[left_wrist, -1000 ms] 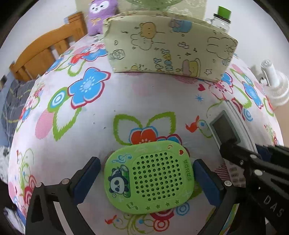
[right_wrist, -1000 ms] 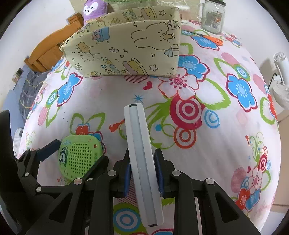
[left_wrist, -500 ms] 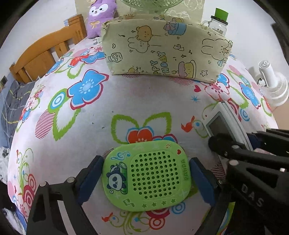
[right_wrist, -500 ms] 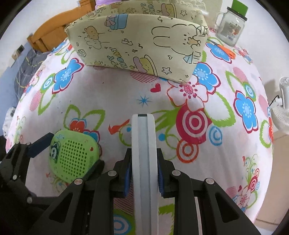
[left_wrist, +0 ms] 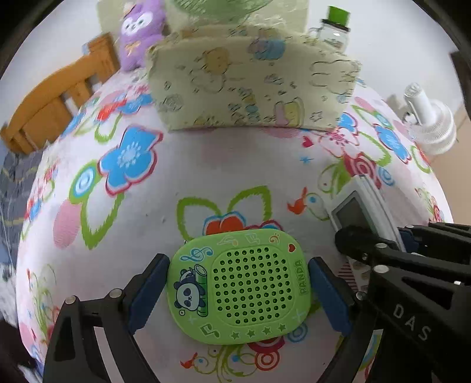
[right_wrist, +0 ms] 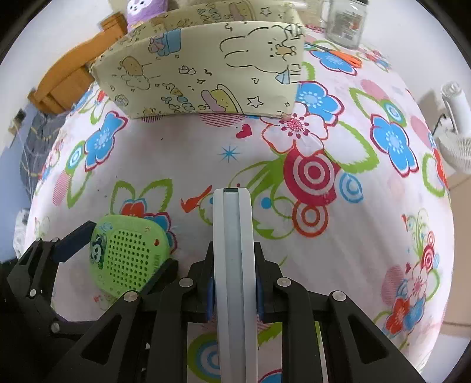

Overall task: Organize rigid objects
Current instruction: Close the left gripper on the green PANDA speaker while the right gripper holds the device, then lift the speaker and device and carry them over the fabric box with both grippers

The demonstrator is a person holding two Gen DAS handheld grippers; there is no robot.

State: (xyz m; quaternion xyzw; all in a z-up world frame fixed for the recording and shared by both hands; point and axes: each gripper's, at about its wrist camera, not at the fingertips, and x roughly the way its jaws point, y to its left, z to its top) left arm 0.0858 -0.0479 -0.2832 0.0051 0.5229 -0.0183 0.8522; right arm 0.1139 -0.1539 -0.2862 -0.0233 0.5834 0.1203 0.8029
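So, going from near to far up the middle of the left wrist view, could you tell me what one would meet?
Green panda speaker between the left gripper fingers → bare flowered tablecloth → cream cartoon-print pouch → green-lidded glass jar behind it.

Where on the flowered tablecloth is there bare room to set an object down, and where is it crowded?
Free: the wide strip of flowered tablecloth between the cream cartoon-print fabric box and the green perforated panda gadget; also the cloth right of the flat white device, toward the white fan. Crowded: the near edge, where both grippers work side by side.
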